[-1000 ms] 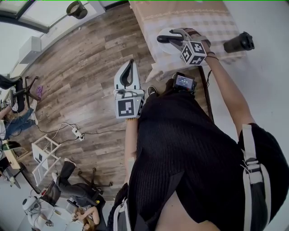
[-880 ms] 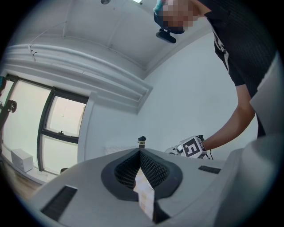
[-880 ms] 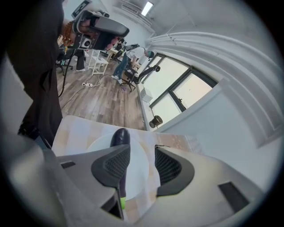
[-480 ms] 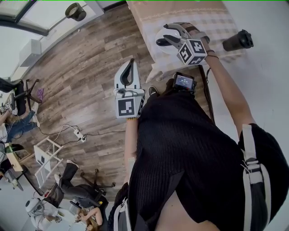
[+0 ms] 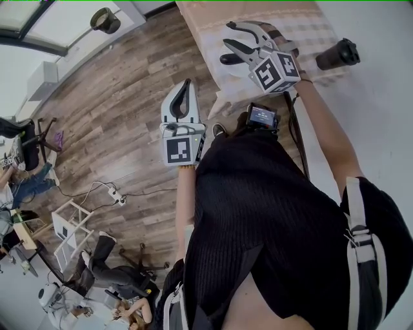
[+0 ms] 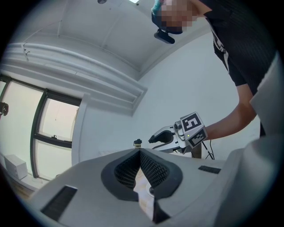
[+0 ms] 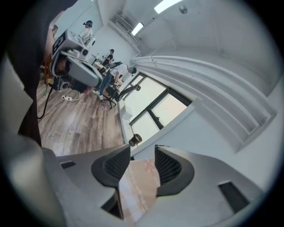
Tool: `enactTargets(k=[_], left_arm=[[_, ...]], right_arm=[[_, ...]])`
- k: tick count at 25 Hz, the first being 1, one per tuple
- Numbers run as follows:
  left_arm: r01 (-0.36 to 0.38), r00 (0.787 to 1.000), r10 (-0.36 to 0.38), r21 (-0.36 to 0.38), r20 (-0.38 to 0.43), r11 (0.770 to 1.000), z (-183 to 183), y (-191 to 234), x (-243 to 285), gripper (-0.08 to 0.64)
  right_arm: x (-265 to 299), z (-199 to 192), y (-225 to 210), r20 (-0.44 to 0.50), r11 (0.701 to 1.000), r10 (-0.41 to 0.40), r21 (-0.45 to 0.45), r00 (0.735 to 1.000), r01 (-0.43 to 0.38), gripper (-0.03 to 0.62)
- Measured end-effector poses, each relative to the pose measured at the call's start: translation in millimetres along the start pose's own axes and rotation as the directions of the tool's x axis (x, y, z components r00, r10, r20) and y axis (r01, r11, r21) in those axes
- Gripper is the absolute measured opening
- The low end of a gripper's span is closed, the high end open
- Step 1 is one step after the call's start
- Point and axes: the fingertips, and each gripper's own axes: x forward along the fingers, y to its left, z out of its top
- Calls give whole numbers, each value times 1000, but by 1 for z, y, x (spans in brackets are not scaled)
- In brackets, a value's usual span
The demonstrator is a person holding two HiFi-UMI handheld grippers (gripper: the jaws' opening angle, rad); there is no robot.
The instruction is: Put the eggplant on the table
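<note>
I find no eggplant in any view. My right gripper [image 5: 227,42] hovers over the near end of the table [image 5: 303,26], which wears a beige patterned cloth. Its jaws stand open with nothing between them; in the right gripper view [image 7: 142,153] only the cloth [image 7: 138,186] shows through the gap. My left gripper [image 5: 188,84] is held over the wooden floor, left of the table, pointing away from me with jaws shut and empty. The left gripper view [image 6: 140,153] shows its pads meeting, with the right gripper [image 6: 165,136] beyond them.
A black cylinder [image 5: 337,55] lies right of the table against the pale floor. A dark round pot [image 5: 103,19] sits far back on the wooden floor [image 5: 116,116]. People, chairs and a white rack [image 5: 64,225] crowd the left side. A small device [image 5: 262,116] hangs at my waist.
My right gripper has opened its jaws and shifted slightly farther over the table. The left gripper has stayed almost where it was, still shut.
</note>
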Motion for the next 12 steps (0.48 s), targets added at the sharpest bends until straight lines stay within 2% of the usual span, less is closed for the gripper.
enactTargets(k=[8, 12], left_arm=[[7, 1000, -8, 29, 26, 1000, 17, 2, 9, -9], [21, 997, -23, 34, 77, 999, 33, 1, 16, -11]], right_arm=[[-31, 36, -28, 108, 987, -99, 140, 989, 84, 181], [-49, 53, -44, 189, 963, -160, 245, 969, 112, 181]])
